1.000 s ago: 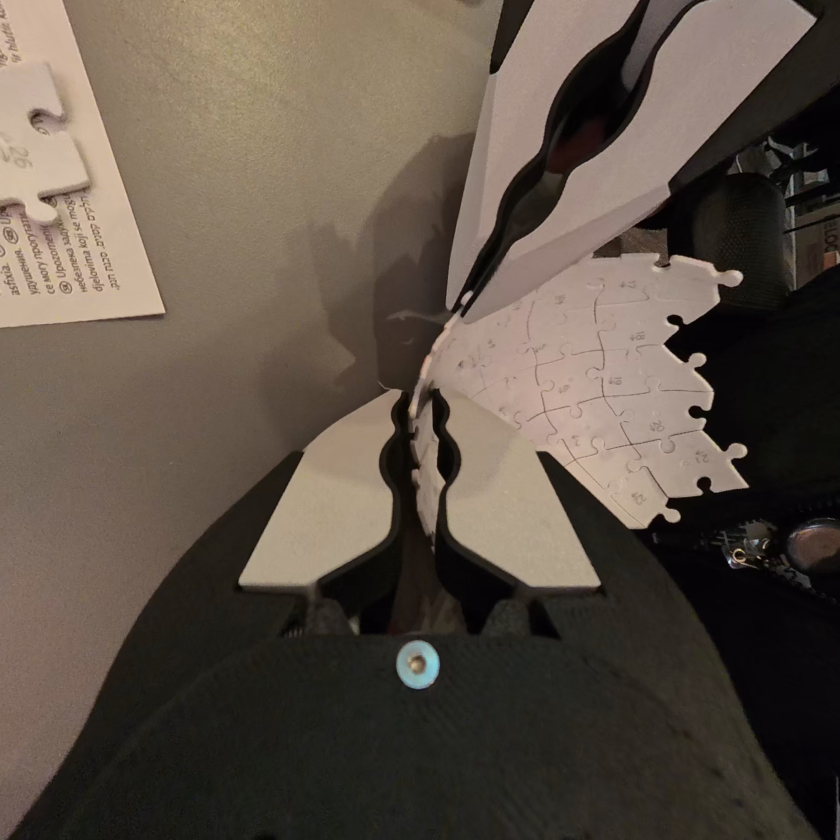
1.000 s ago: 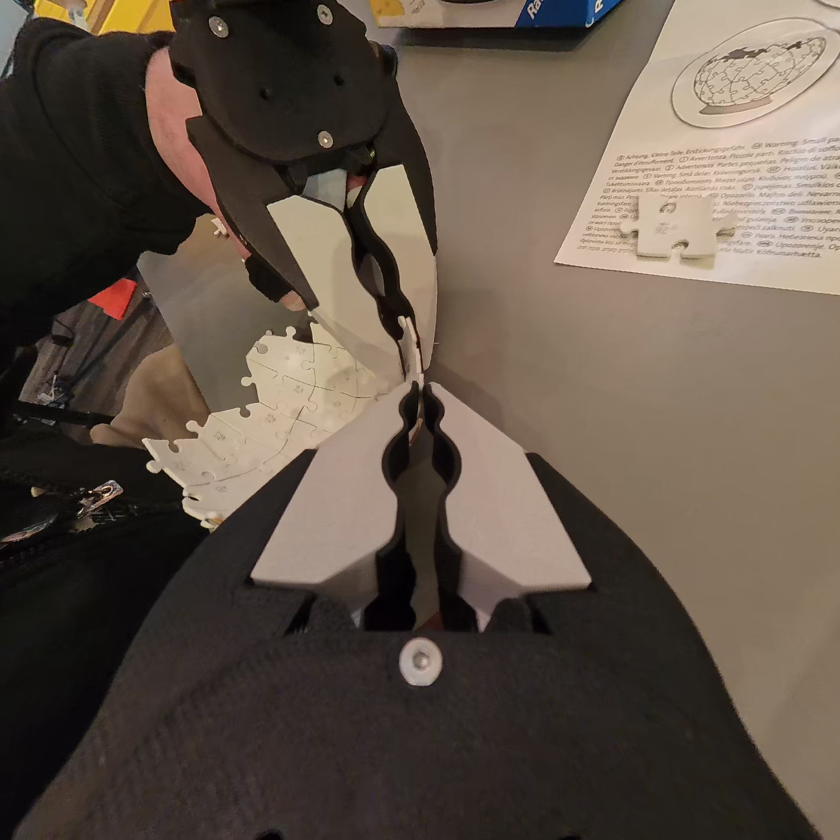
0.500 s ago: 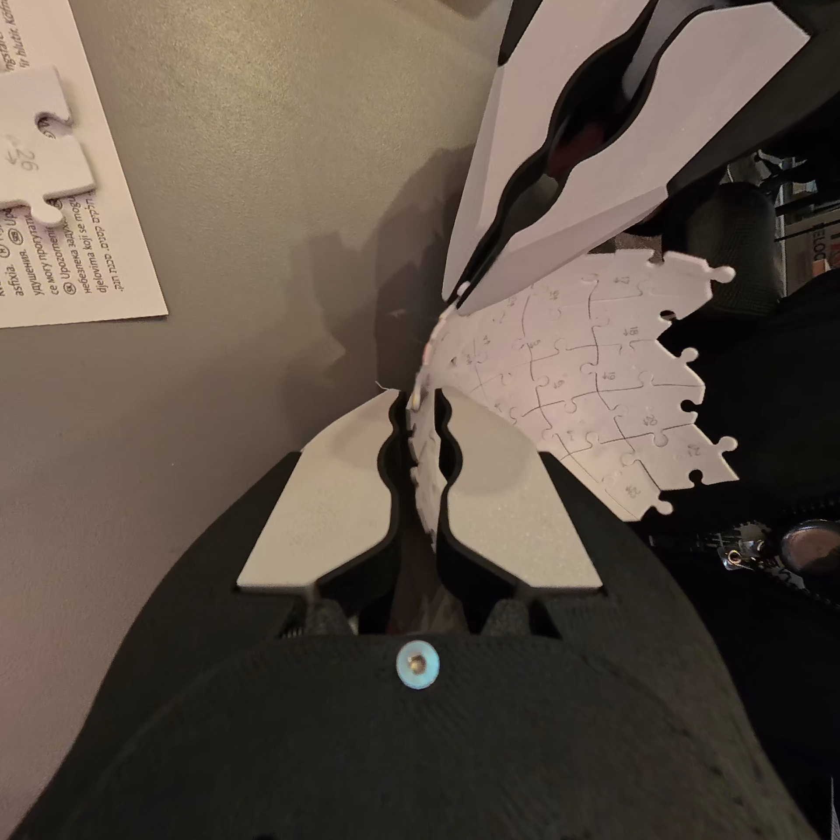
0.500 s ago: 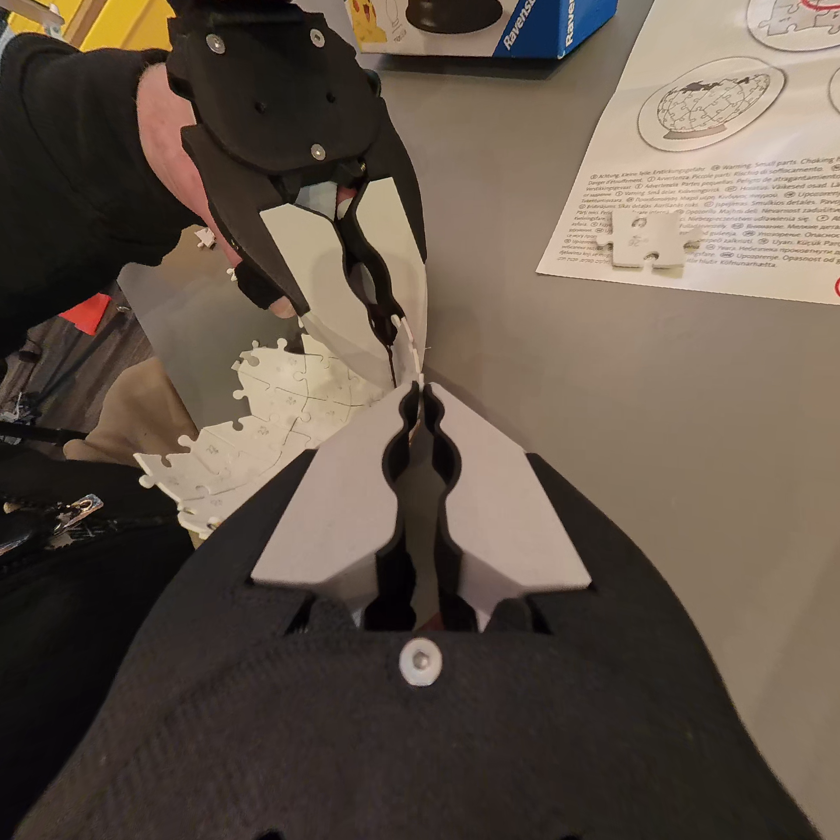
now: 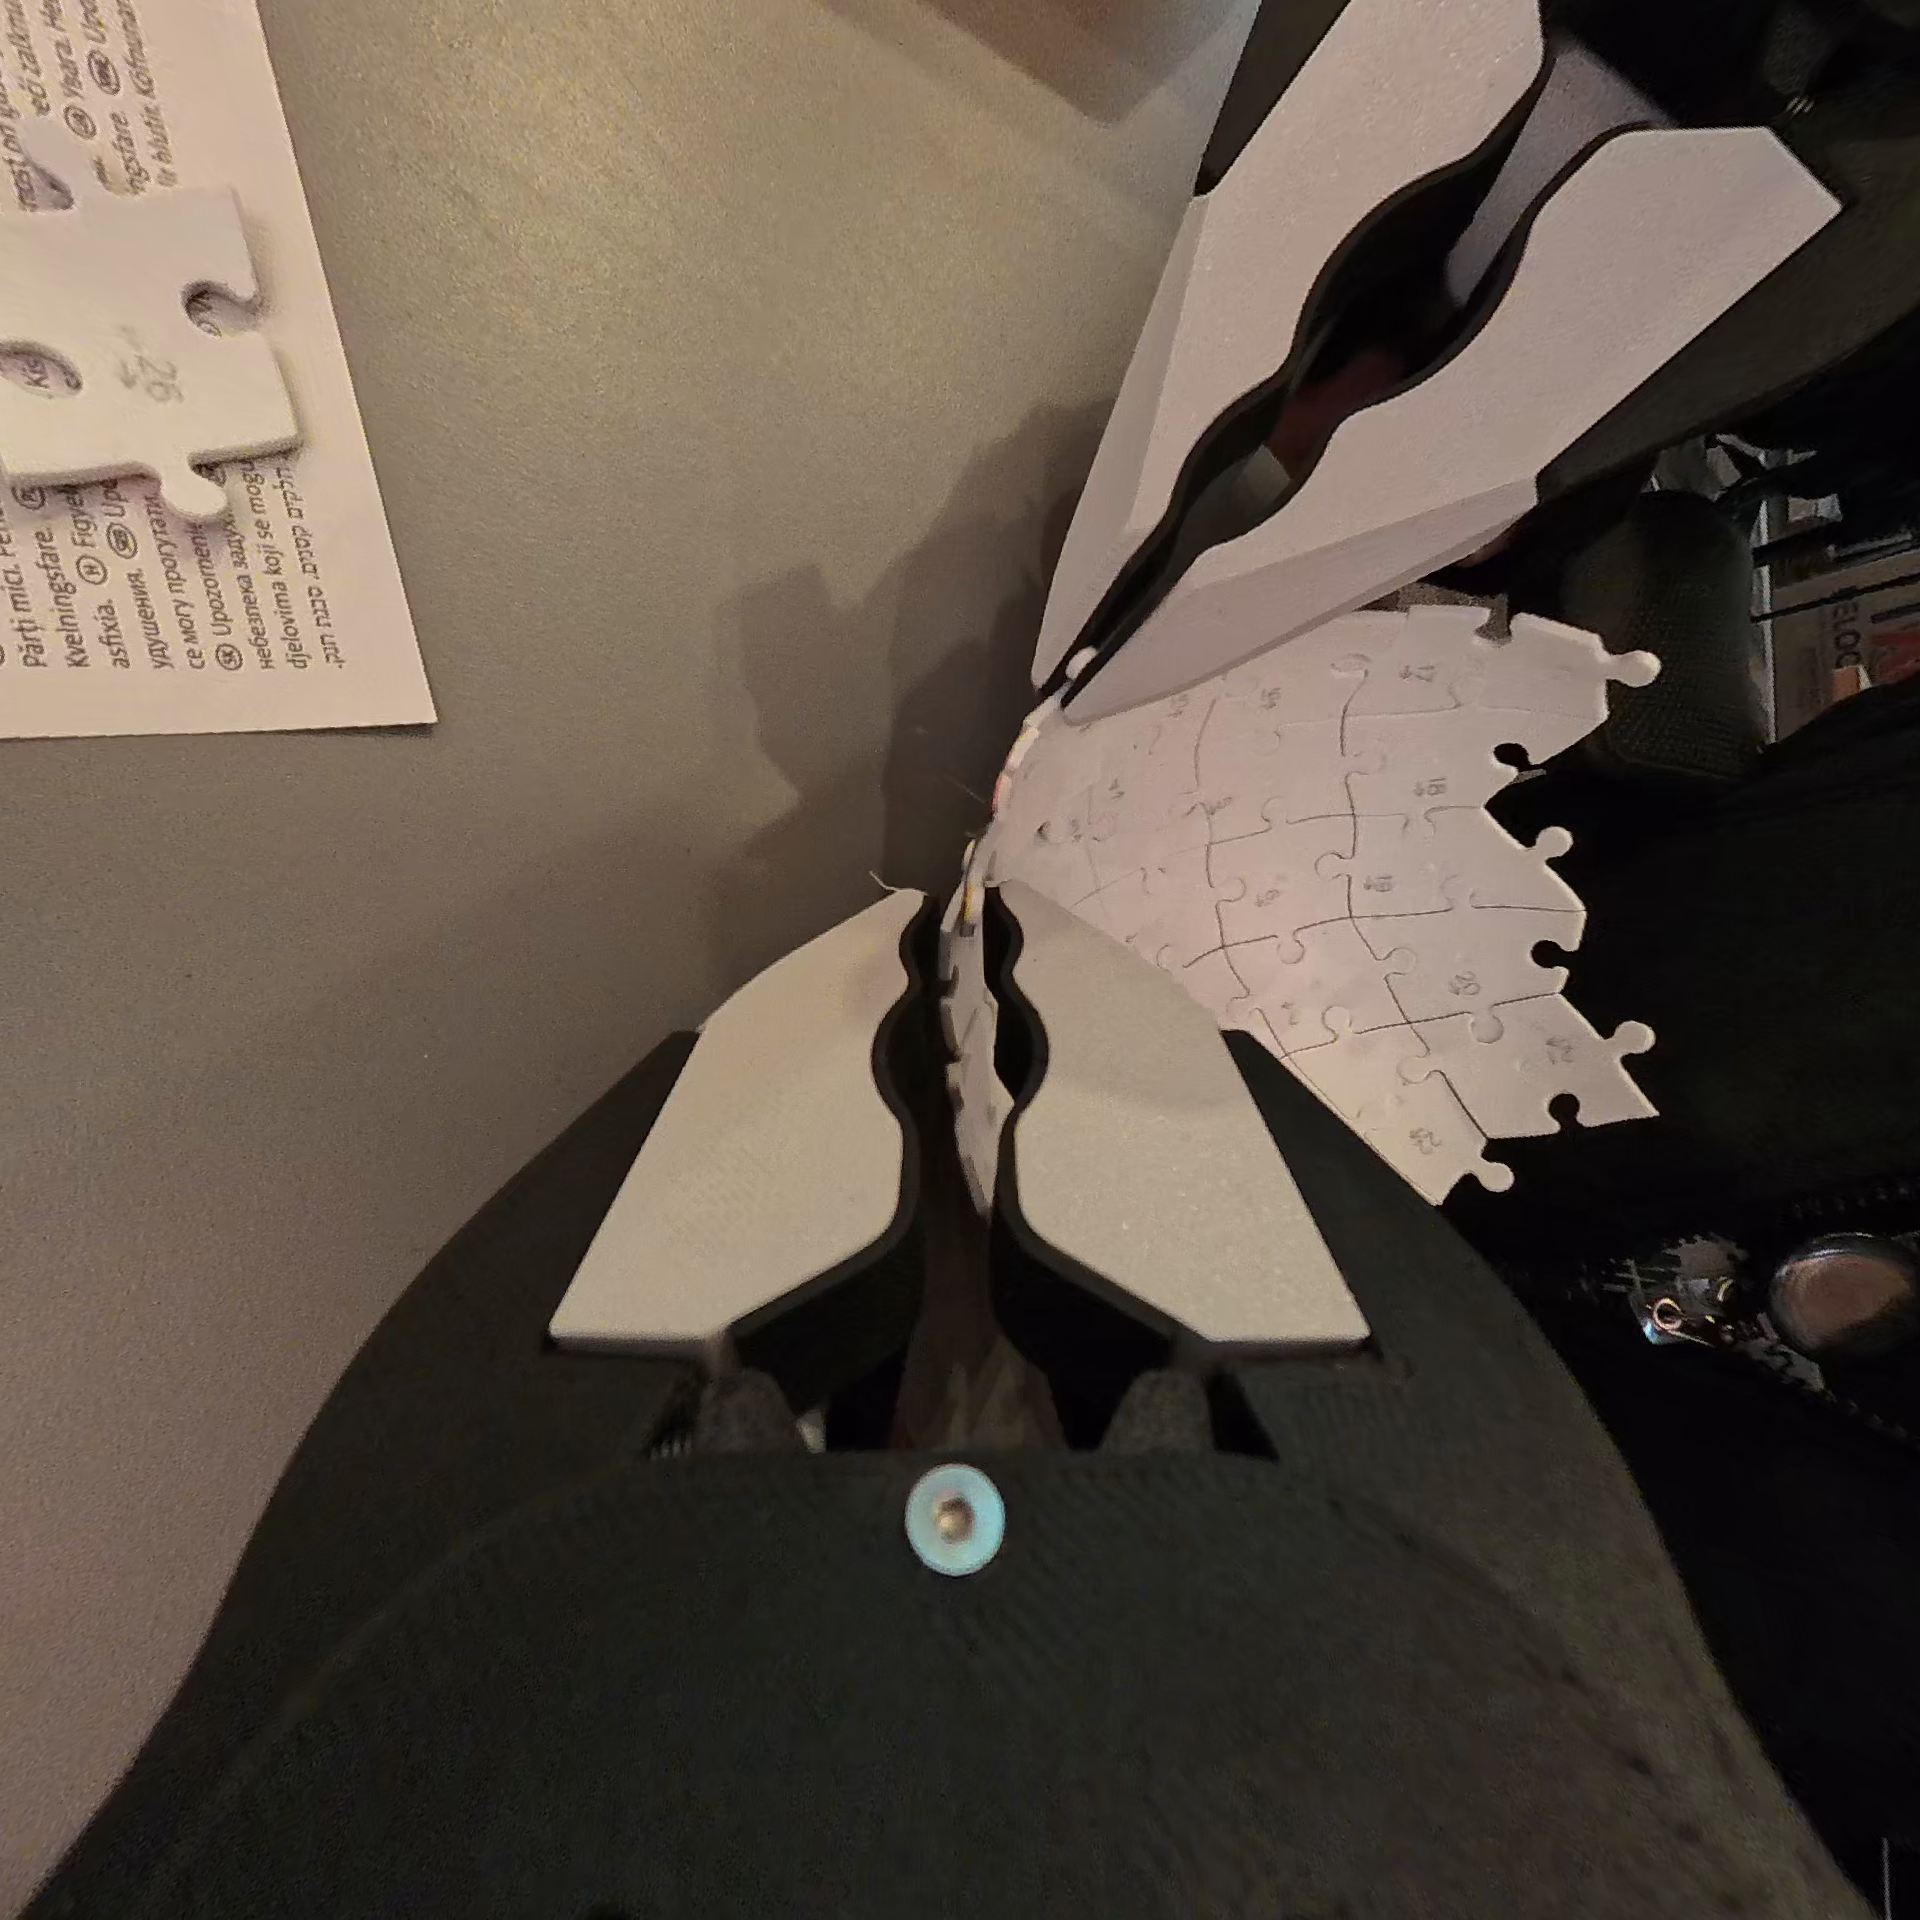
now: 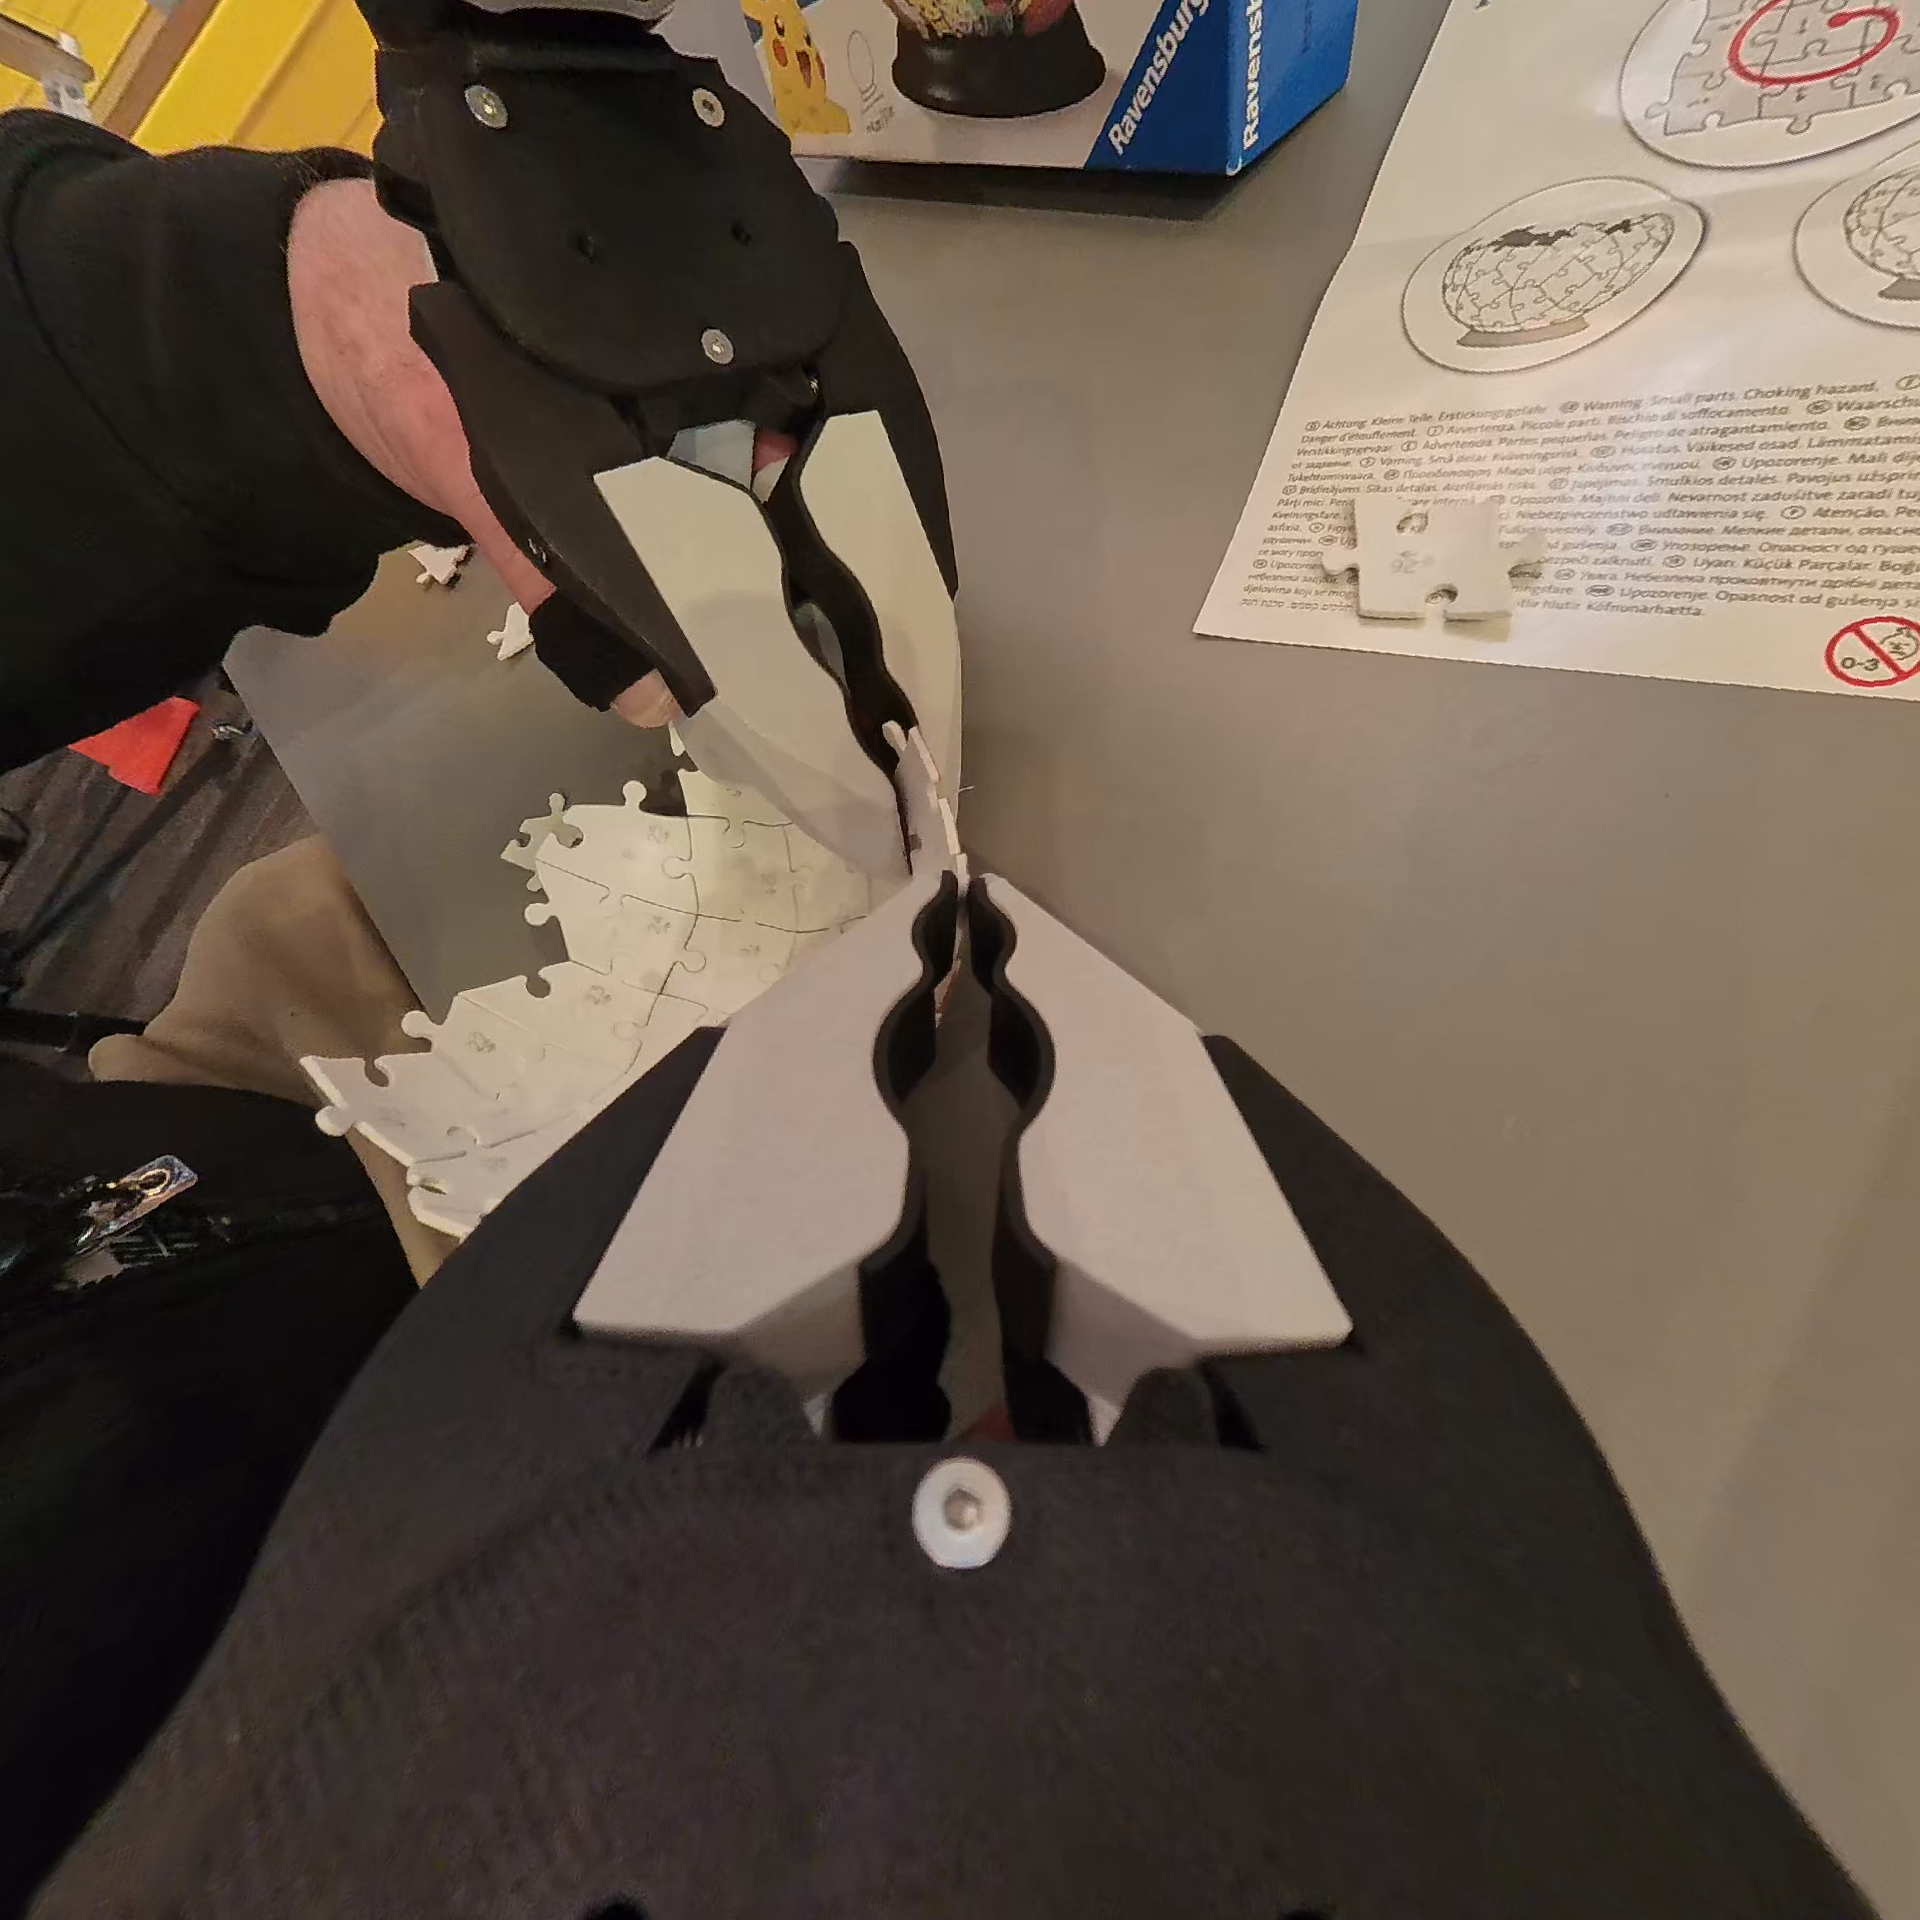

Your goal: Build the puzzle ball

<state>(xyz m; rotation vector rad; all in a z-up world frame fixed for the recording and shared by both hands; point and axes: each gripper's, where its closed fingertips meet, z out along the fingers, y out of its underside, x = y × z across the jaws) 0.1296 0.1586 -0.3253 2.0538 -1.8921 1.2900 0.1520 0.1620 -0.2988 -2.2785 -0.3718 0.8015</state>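
The puzzle ball is a curved white half-built shell of joined numbered pieces (image 5: 1351, 883), seen also in the right wrist view (image 6: 623, 935). It hangs past the grey table's edge. My left gripper (image 5: 961, 899) is shut on the shell's rim. My right gripper (image 6: 961, 883) is shut on the same rim, just beside it. Each shows in the other's view: the right gripper (image 5: 1065, 691) at upper right, the left gripper (image 6: 920, 800) held by a hand at upper left. One loose white piece (image 6: 1429, 561) lies on the instruction sheet (image 6: 1558, 436); it also shows in the left wrist view (image 5: 135, 353).
The grey table (image 6: 1351, 935) stretches to the right. A blue puzzle box (image 6: 1143, 94) stands at the back. Two small loose pieces (image 6: 509, 634) lie near the table's left edge. The sheet (image 5: 260, 582) lies left of the grippers. A person's dark clothing is below the shell.
Both grippers keep their hold on the shell's rim. The right wrist view has tilted, so the box and more of the sheet have come into view. The shell has shifted slightly.
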